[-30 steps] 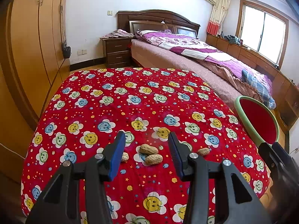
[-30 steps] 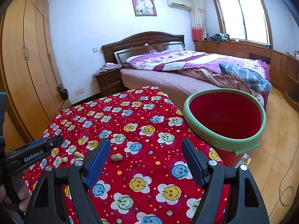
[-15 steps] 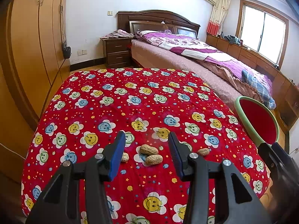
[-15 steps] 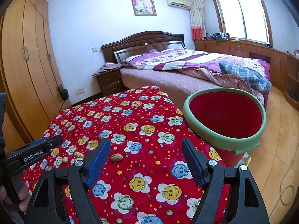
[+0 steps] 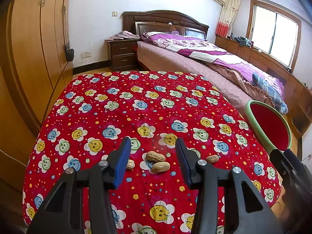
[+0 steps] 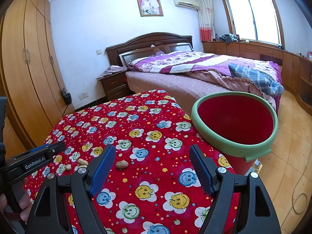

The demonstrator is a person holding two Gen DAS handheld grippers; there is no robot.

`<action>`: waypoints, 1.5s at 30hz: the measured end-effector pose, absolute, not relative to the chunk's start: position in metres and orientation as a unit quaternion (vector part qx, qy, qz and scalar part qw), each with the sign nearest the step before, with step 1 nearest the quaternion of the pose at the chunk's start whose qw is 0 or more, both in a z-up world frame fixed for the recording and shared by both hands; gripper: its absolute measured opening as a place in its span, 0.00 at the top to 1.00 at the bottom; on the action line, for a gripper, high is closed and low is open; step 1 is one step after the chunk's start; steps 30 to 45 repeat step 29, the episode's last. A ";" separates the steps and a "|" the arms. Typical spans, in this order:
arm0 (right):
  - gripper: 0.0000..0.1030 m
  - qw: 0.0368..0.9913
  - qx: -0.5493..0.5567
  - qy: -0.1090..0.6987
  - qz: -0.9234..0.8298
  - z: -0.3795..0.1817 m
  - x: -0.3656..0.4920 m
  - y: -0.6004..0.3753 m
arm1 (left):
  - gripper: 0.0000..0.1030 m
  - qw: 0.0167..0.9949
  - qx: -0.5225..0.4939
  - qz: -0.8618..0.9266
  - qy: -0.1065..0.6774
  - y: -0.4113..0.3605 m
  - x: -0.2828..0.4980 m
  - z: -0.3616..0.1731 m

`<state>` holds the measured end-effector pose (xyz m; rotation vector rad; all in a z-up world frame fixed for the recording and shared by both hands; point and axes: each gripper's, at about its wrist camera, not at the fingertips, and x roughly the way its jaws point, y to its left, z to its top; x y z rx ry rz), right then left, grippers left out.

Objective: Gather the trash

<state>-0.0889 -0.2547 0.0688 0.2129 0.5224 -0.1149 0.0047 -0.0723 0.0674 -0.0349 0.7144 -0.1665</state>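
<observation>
Several peanuts lie on the red flowered tablecloth [image 5: 136,101]. Two peanuts [image 5: 158,160] sit side by side just beyond my open left gripper [image 5: 153,152], in line with the gap between its blue pads. A small nut [image 5: 130,164] shows beside the left pad, and another peanut [image 5: 212,158] lies right of the right finger. In the right wrist view that single peanut [image 6: 121,164] rests on the cloth [image 6: 148,128] near my open, empty right gripper [image 6: 152,156]. A red bin with a green rim [image 6: 232,146] stands by the table's right edge.
A bed [image 6: 195,74] with purple covers lies beyond the table, a nightstand [image 5: 121,54] at its head. Wooden wardrobes [image 5: 35,44] run along the left. A person's hand [image 6: 23,202] holds the left gripper's handle. A cable [image 6: 298,204] lies on the wooden floor.
</observation>
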 end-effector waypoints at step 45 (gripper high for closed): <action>0.24 0.960 0.107 0.253 -0.057 0.071 -0.090 -0.254 | 0.54 0.934 -0.018 -0.080 0.348 -0.071 0.004 0.072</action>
